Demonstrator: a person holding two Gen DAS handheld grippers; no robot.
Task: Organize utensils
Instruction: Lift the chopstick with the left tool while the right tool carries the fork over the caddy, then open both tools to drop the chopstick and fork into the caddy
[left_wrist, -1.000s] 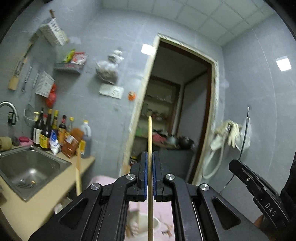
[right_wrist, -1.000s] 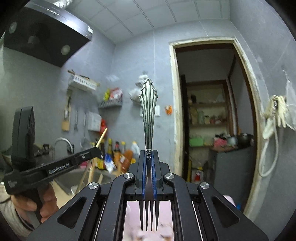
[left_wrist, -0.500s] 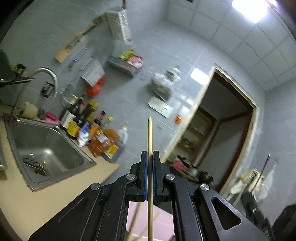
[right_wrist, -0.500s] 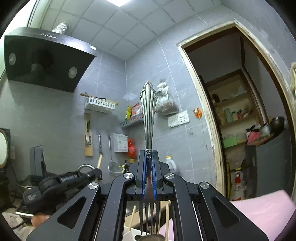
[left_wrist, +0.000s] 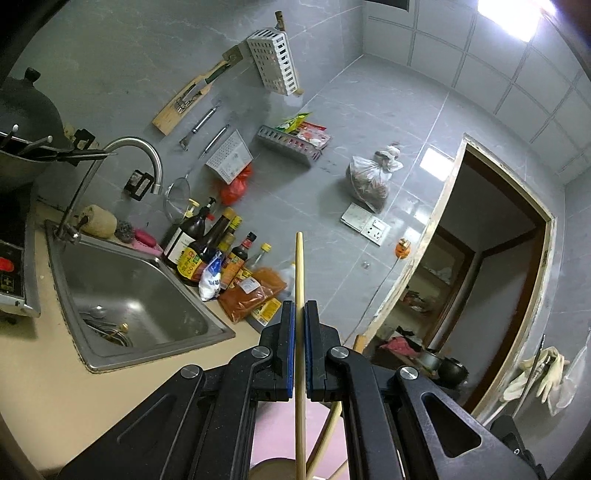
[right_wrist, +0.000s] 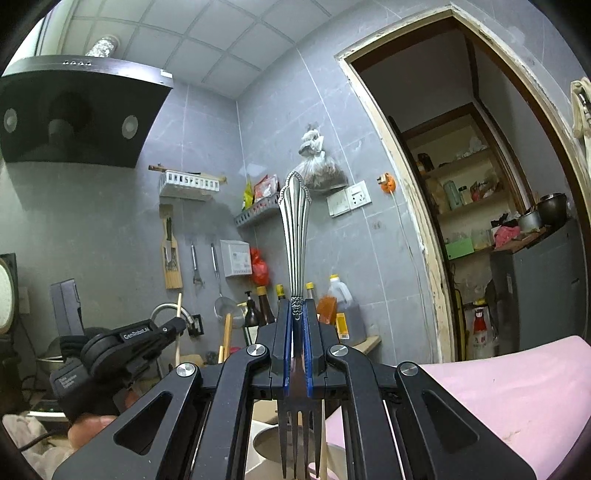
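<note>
My left gripper (left_wrist: 299, 314) is shut on a thin wooden chopstick (left_wrist: 300, 273) that stands upright between the pads, its lower end reaching toward a round holder (left_wrist: 275, 469) below. Another chopstick (left_wrist: 328, 432) leans there. My right gripper (right_wrist: 295, 314) is shut on a silver fork (right_wrist: 295, 229), ornate handle up, tines (right_wrist: 299, 439) pointing down over a white holder (right_wrist: 266, 443) that has a chopstick (right_wrist: 323, 443) in it. The left gripper (right_wrist: 125, 343) shows at the left of the right wrist view.
A steel sink (left_wrist: 122, 295) with a tap (left_wrist: 125, 155) sits in the beige counter (left_wrist: 92, 391). Sauce bottles (left_wrist: 210, 251) stand against the grey wall. A pink mat (right_wrist: 498, 387) lies under the holder. A doorway (right_wrist: 480, 203) opens at right. A range hood (right_wrist: 74, 114) hangs upper left.
Both grippers have tilted upward and shifted over the holder. The left view has swung to show the sink and counter; the fork tines have come down toward the holder.
</note>
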